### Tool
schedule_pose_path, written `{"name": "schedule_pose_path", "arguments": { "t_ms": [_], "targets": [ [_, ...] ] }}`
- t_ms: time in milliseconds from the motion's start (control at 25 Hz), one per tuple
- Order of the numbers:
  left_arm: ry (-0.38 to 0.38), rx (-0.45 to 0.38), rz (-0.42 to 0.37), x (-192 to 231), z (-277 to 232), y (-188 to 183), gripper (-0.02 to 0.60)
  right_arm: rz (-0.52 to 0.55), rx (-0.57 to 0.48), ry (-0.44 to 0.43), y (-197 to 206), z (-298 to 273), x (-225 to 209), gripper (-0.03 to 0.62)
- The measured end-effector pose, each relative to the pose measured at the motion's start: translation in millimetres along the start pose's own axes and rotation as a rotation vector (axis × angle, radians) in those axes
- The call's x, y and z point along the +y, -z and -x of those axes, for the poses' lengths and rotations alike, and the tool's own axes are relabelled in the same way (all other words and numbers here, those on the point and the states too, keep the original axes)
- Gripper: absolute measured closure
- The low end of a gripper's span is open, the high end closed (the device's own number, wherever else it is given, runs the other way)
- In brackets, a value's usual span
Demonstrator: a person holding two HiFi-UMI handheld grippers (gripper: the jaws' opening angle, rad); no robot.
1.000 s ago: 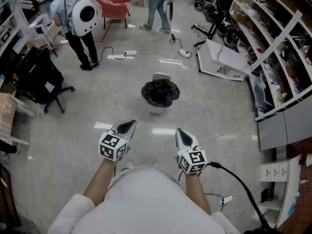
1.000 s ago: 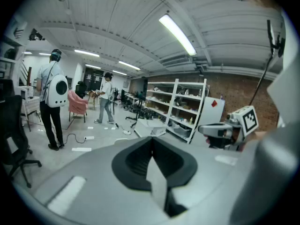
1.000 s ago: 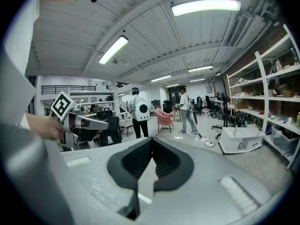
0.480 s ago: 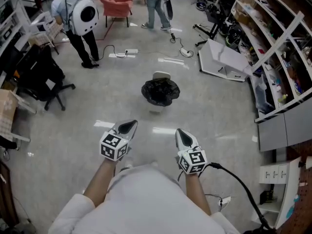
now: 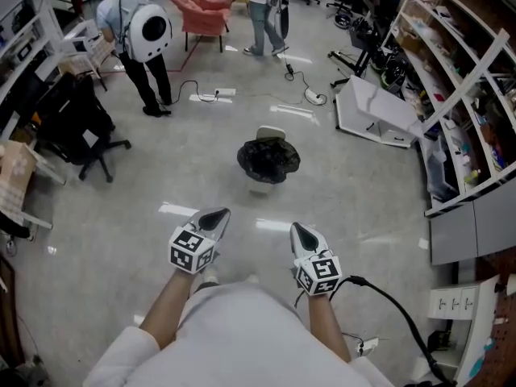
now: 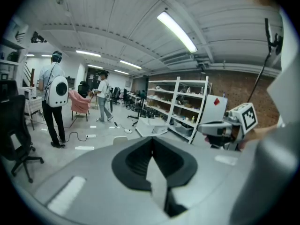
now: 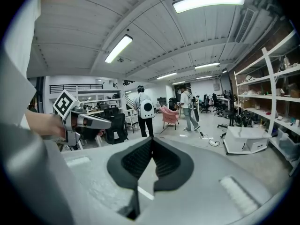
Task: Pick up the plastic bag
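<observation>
Black plastic is what I am after: the bag point(image 5: 268, 158) sits bunched over the rim of a small white bin point(image 5: 271, 133) on the floor point(image 5: 363, 208), dead ahead at 12 o'clock and well apart from both of my tools. My left gripper point(image 5: 216, 214) is clenched with nothing in it, its pads pressed together on empty air, and it points toward 1 o'clock. My right gripper point(image 5: 297, 229) is clamped tight on nothing too, and it points toward 11 o'clock, so the two lines cross roughly at the bin. The bag lies almost on the midline between them, a touch to the right of it. The left tip is a little further forward, while the right tip is closer sideways, so I judge neither hand clearly nearer. The bag's mouth looks roundish, with no marked long axis, so the angle of approach should matter little; what matters is closing the gap straight forward and down, then parting the pads over a fold of the rim. A person point(image 5: 143, 43) stands off at 10 o'clock and a white board point(image 5: 371, 111) lies at 2 o'clock, both well clear of that path.
</observation>
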State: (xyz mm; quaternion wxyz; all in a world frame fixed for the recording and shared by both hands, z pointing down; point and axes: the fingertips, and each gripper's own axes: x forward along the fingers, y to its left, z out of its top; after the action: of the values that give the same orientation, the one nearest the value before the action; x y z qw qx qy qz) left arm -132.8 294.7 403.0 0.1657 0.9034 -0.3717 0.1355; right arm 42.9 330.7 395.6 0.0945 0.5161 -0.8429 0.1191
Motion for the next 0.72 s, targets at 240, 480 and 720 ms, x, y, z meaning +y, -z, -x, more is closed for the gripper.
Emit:
{"name": "schedule_pose_path", "arguments": {
  "t_ms": [240,480,720],
  "targets": [
    [-0.041,-0.026,0.013,-18,-6,8,0.577,0.016,-0.026,-0.039,9,19,-19,0.592],
    [-0.055,-0.008,0.016,-31,-7,16,0.577,0.023,-0.007,-0.067,22,24,-29,0.592],
    [-0.060,0.005,0.021,-32,-16,20,0.577,0.004,0.009,-0.076,33,20,-36,0.592]
  ]
}}
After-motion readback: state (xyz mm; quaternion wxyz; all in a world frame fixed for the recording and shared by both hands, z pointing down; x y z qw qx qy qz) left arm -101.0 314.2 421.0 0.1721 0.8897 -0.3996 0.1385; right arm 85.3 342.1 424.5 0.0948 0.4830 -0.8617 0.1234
